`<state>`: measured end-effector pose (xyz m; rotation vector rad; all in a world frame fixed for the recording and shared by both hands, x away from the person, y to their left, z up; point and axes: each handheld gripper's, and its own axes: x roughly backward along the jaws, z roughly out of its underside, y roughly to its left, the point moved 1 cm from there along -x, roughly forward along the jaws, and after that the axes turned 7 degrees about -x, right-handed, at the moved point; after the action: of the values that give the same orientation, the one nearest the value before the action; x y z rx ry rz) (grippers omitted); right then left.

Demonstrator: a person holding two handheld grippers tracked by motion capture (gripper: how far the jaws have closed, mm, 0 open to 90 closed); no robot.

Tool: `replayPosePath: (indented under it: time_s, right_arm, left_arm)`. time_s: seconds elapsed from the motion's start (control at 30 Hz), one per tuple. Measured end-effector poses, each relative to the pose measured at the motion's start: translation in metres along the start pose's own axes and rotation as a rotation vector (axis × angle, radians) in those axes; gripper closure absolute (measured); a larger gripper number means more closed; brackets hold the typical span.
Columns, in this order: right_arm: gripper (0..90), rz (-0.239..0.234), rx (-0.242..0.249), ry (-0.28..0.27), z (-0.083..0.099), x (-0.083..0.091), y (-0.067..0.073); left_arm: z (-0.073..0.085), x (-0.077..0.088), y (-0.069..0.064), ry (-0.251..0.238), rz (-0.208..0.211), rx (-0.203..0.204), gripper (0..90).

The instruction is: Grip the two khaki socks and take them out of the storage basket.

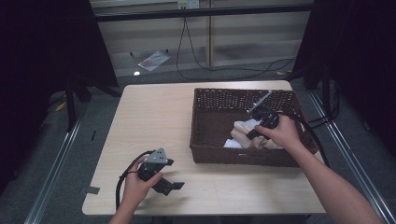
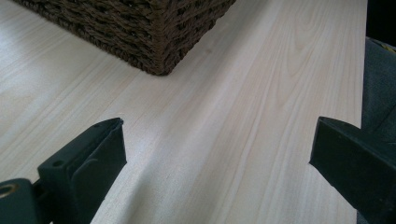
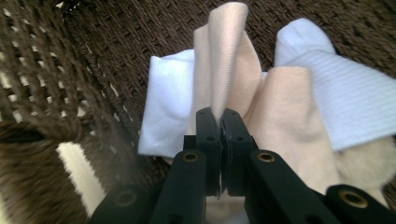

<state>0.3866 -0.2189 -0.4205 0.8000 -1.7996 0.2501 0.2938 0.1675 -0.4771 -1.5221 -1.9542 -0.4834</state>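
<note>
A brown wicker basket stands on the right half of the table and holds beige and white cloths. My right gripper is down inside the basket, shut on a fold of the beige cloth, which stands up from its jaws. A white cloth lies under it, and a ribbed white cloth lies to the right. My left gripper rests low over the table's front left, open, with nothing between its jaws. The basket's corner is ahead of it.
The light wooden table has bare room to the left of the basket and along the front. Cables trail on the floor behind the table. Dark stands flank both sides.
</note>
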Motion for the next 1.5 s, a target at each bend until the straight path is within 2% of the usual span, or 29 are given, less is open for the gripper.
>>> replayPosePath:
  time_s: [0.1, 0.27, 0.43, 0.5, 0.73, 0.77, 1.0, 1.27, 1.5]
  right_arm:
    - [88.4, -0.02, -0.023, -0.023, 0.0, 0.017, -0.001]
    - [88.4, -0.037, -0.023, -0.046, -0.001, 0.043, -0.003]
    - [88.4, -0.032, -0.022, -0.05, -0.003, 0.06, -0.001]
    - [88.4, -0.033, -0.031, -0.052, -0.004, 0.071, -0.001]
    - [88.4, -0.041, -0.038, -0.066, -0.006, 0.09, -0.003]
    - [88.4, -0.046, -0.043, -0.073, -0.007, 0.097, -0.004]
    - [88.4, -0.059, -0.042, -0.093, -0.008, 0.112, -0.003]
    - [88.3, -0.085, -0.004, -0.087, -0.008, 0.126, 0.006]
    - [88.3, -0.141, 0.037, -0.099, -0.001, 0.143, 0.016]
  left_arm:
    - [0.0, 0.0, 0.0, 0.002, 0.001, 0.0, 3.2]
    - [0.0, 0.0, 0.0, -0.001, 0.002, 0.002, 3.2]
    - [0.0, 0.0, 0.0, -0.002, 0.003, 0.001, 3.2]
    - [0.0, 0.0, 0.0, -0.003, 0.004, 0.001, 3.2]
    - [0.0, 0.0, 0.0, 0.002, 0.002, 0.001, 3.2]
    - [0.0, 0.0, 0.0, 0.009, 0.003, -0.005, 3.2]
    - [0.0, 0.0, 0.0, 0.009, 0.002, -0.004, 3.2]
    - [0.0, 0.0, 0.0, -0.002, 0.002, 0.002, 3.2]
    - [0.0, 0.0, -0.001, 0.001, 0.005, 0.003, 3.2]
